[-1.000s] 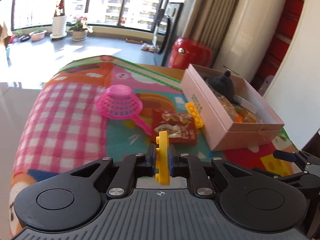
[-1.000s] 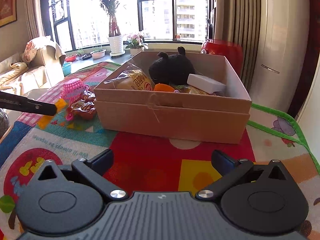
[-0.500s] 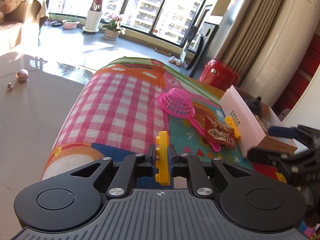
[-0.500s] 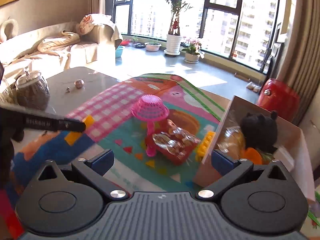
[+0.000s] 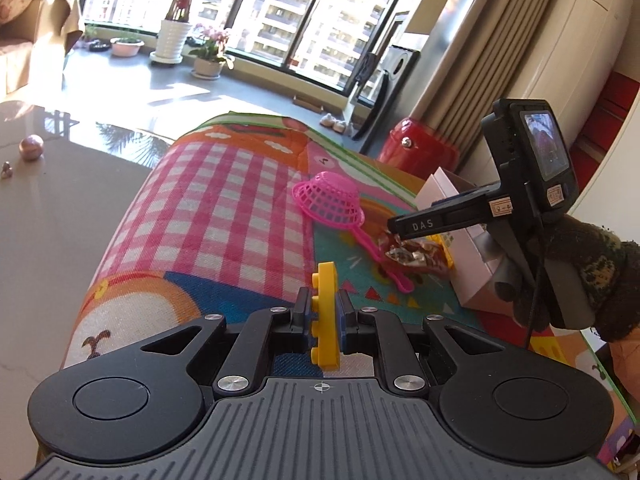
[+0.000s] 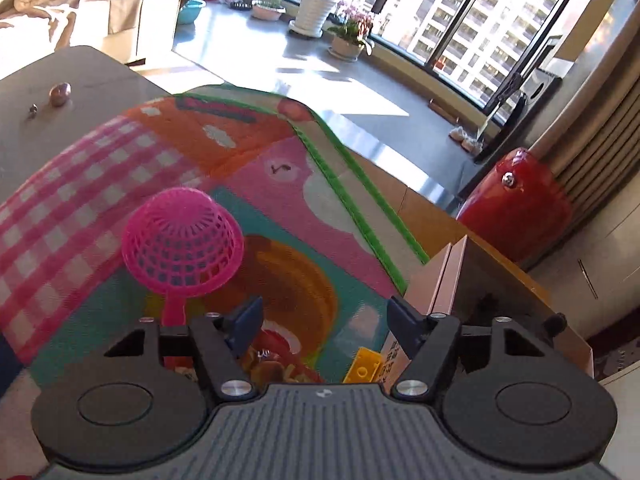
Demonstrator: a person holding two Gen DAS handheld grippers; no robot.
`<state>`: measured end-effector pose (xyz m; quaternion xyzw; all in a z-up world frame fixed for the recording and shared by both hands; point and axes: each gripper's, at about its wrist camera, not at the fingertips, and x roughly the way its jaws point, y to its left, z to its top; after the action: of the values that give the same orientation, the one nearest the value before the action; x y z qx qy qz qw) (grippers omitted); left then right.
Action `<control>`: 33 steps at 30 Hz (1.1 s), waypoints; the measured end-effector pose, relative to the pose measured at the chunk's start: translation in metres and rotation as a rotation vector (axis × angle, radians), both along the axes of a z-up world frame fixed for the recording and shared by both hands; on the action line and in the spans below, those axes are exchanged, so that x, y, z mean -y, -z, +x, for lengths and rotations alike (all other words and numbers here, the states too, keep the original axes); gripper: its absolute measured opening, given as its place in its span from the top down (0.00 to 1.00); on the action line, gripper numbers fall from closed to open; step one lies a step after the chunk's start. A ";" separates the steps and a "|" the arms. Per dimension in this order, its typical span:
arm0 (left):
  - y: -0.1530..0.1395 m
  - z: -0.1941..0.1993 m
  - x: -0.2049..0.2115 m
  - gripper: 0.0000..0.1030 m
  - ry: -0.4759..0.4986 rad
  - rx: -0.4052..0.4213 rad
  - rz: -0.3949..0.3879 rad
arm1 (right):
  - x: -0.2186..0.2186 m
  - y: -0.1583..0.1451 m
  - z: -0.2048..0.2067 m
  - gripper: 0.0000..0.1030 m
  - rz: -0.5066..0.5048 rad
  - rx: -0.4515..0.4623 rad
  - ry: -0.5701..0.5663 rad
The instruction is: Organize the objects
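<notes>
Item 1: my left gripper [image 5: 325,314], bottom centre of the left wrist view, jaws clenched on a flat yellow plastic studded building brick [image 5: 326,312] standing on edge between the blue pads.

Item 2: my right gripper [image 6: 322,322], lower centre of the right wrist view, jaws spread wide and gripping nothing. It hangs over a crinkled red foil snack packet [image 6: 276,364] that lies between the two tips.

Item 3: a second yellow plastic studded brick [image 6: 362,366], lower centre-right, just beside the box wall.

Item 4: pink plastic mesh toy strainer with long handle [image 6: 182,250], left of centre, dome upward, its handle running down behind my left-hand finger.

Item 5: pale pink cardboard box [image 6: 448,280], right of centre, open; contents too dark to tell.

Item 6: colourful cartoon-print play mat [image 6: 256,168] under all of the above, on a table.

Item 7: glossy red rounded stool [image 6: 516,208], upper right, on the floor beyond the table.

Item 8: white ribbed plant pot [image 6: 314,10], top centre, by the windows.
</notes>
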<state>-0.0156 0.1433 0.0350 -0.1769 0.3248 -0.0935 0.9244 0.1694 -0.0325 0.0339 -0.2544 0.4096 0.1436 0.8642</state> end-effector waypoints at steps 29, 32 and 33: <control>0.017 0.000 -0.012 0.86 0.010 0.041 -0.121 | -0.028 0.013 0.046 0.61 -0.569 -0.008 -0.097; 0.020 0.002 -0.016 0.86 0.008 0.039 -0.136 | -0.034 0.019 0.052 0.56 -0.631 -0.030 -0.107; 0.021 0.002 -0.017 0.86 0.008 0.038 -0.141 | -0.036 0.019 0.055 0.56 -0.641 -0.043 -0.104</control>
<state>-0.0132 0.1599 0.0137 -0.2383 0.3004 -0.1229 0.9153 0.2243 0.0034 0.0147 -0.5309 0.4388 0.0565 0.7227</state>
